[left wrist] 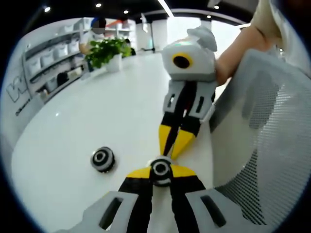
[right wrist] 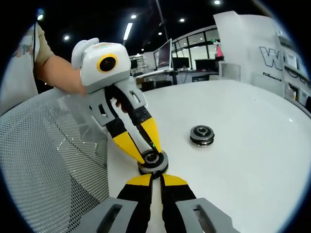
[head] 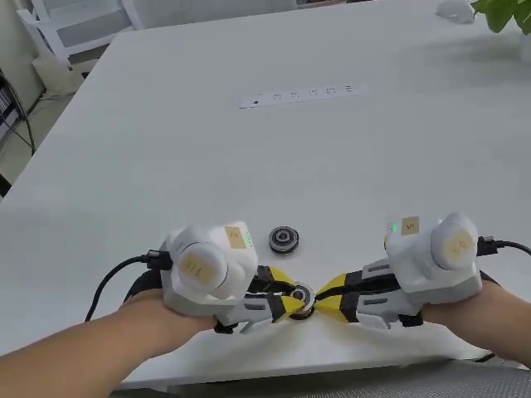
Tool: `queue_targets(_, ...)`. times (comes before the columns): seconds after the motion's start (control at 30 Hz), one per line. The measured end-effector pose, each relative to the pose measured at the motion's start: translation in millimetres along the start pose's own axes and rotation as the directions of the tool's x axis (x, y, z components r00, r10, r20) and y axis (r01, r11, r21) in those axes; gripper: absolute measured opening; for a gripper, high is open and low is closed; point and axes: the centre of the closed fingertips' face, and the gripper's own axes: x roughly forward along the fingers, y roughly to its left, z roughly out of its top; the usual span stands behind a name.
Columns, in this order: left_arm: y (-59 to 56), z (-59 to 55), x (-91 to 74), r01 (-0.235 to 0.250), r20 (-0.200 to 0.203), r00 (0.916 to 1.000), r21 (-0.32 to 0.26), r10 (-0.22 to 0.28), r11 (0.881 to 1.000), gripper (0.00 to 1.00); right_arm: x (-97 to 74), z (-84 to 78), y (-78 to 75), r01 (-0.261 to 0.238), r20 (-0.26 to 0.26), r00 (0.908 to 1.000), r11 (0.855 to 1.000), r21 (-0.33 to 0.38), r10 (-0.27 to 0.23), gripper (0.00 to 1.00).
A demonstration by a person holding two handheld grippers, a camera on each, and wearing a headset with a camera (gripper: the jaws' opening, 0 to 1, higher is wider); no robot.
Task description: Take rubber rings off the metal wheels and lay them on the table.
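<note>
A small metal wheel (head: 300,295) with a black rubber ring hangs between both grippers just above the table's near edge. My left gripper (head: 289,303) is shut on the wheel (left wrist: 161,169), one yellow tip on each side. From the opposite side my right gripper (head: 320,295) is shut with its tips pinching the ring at the wheel's rim (right wrist: 153,161). A second wheel (head: 283,239) with its ring on lies flat on the table just beyond; it also appears as the second wheel (left wrist: 103,159) and the second wheel (right wrist: 202,134).
The white table (head: 249,157) stretches far ahead. A power strip (head: 303,95) lies across its middle and a green plant (head: 502,12) stands at the far right corner. A grey mesh chair back (right wrist: 53,160) is close behind the grippers.
</note>
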Motion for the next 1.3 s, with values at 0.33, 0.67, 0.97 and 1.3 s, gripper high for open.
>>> queue_targets(0.33,-0.3,0.2,-0.3,0.0,0.0,1.0,0.003,0.0,1.0,0.13,0.7,-1.6,-1.5,0.003,-0.003,1.0,0.996,0.09,-0.002,0.0)
queue_targets(0.67,0.1,0.1,-0.4,-0.003,-0.003,1.0,0.007,0.003,1.0,0.13,-2.7,3.5,-5.3,-0.005,0.045,0.999,0.974,0.226,-0.005,0.0)
queue_targets(0.97,0.5,0.0,-0.1,-0.01,-0.012,0.9999,0.014,0.01,1.0,0.13,-6.5,12.1,-2.9,-0.04,0.11,0.9939,0.939,0.342,0.002,0.0)
queue_targets(1.3,1.2,-0.1,0.3,-0.024,-0.017,0.9996,0.007,0.024,1.0,0.13,-5.5,19.3,3.0,-0.065,0.118,0.9928,0.926,0.372,0.023,0.0)
